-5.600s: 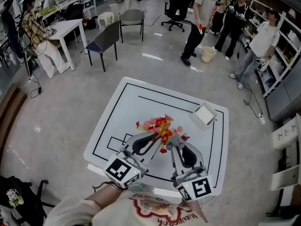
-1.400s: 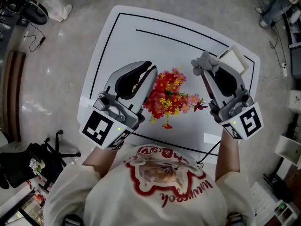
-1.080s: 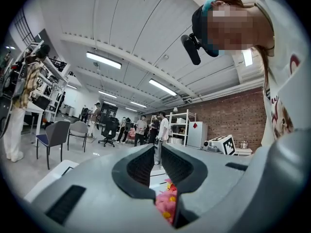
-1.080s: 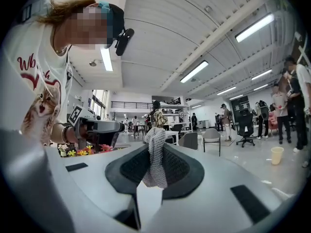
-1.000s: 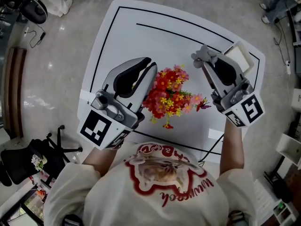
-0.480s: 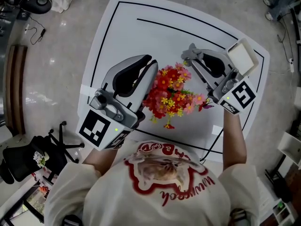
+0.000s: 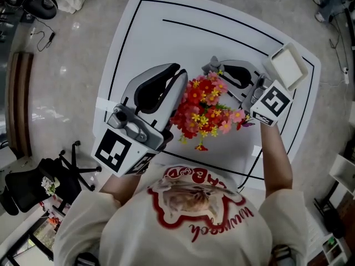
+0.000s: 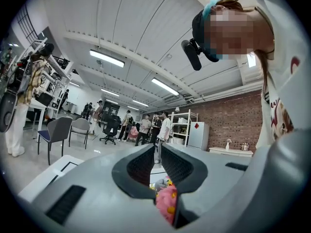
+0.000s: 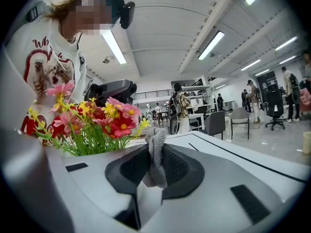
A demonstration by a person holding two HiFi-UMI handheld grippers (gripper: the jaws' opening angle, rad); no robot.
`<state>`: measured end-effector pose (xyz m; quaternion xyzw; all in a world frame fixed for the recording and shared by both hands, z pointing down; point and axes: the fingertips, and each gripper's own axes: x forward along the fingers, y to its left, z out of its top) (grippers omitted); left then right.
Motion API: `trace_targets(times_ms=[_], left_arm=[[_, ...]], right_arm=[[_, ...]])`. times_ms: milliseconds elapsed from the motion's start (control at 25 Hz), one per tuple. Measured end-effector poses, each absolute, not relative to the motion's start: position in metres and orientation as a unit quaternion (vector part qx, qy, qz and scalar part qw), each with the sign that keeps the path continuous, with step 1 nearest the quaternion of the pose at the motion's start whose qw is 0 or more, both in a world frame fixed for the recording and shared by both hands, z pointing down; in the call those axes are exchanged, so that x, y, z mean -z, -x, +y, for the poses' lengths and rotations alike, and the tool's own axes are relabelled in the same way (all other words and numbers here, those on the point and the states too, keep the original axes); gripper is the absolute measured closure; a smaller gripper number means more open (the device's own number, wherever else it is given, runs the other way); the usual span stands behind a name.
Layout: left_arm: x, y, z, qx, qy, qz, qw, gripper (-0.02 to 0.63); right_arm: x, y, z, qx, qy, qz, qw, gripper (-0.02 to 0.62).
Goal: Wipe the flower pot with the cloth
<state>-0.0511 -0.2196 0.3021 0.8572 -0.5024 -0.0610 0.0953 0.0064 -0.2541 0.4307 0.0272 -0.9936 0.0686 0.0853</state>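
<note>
Head view: the flower pot itself is hidden under the flowers, about the middle of the counter. The left claw lies against the bunch at its 9 o'clock. The right claw reaches in at 12 o'clock with the cloth at its tip. A white tray sits at 2 o'clock, just beside the right claw's body and near the counter's edge. I judge that the wipe would be done half blind, since the blossoms cover the pot wall. A careless sweep could crush the petals or shove the pot over, and a swing of the right claw's body could nudge the tray off the edge.

Left gripper view: the jaws are closed tip to tip. A pink blossom shows in the hollow behind the tips. I cannot tell whether a stem is pinched. If one is, any pull could tear it or drag the pot. If the claw is not bracing the pot, rubbing could make the pot slide.

Right gripper view: the jaws are clamped on a narrow fold of the grey knit cloth, which stands up only a little past the tips. The flowers are at 10 o'clock. With so little cloth showing, the hard jaw ends might scrape the pot, or drag could pull the cloth free.
</note>
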Motion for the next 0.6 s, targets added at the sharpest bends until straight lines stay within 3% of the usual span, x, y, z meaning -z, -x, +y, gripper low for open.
trace_targets(times_ms=[600], left_arm=[[-0.306,0.048,-0.214,0.053,-0.856,-0.505,0.095,0.557]], right_arm=[[-0.454,0.007,-0.234,-0.09,0.043,-0.988,0.117,0.531]])
